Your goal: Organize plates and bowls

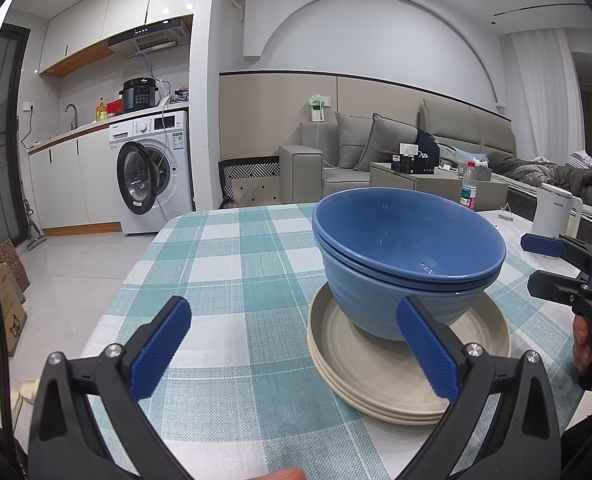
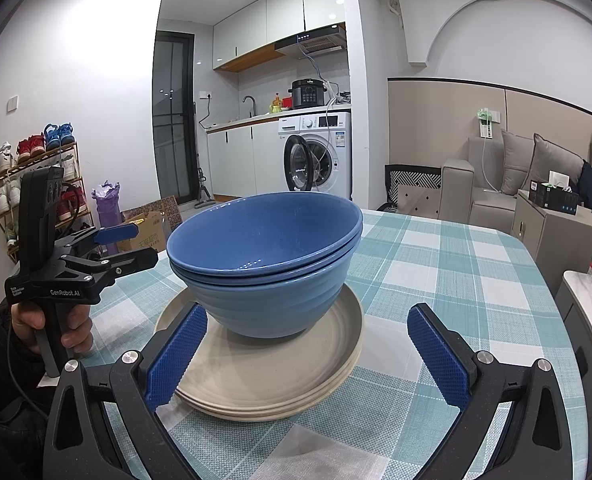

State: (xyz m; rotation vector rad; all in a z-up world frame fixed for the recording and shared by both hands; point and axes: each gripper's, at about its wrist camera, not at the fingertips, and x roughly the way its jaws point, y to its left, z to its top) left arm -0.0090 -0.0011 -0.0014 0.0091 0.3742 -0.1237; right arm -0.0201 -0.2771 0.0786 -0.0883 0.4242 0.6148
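While both grippers stand open and empty, the blue bowls (image 1: 407, 256), smooth inside and ribbed outside, sit nested on stacked beige plates (image 1: 375, 376) with raised rims. The left gripper (image 1: 292, 344) and right gripper (image 2: 307, 356) have blue textured pads. The checked tablecloth (image 1: 232, 264) is woven; a washing machine (image 1: 152, 168) stands behind.

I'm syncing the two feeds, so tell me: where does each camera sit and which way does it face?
Left wrist: on the left gripper, facing washer and sofa; its open fingers, right gripper at right edge.
Right wrist: on the right gripper, facing kitchen; open fingers, the left gripper and gripping hand.
Shared: blue bowls nested on beige plates, checked tablecloth.
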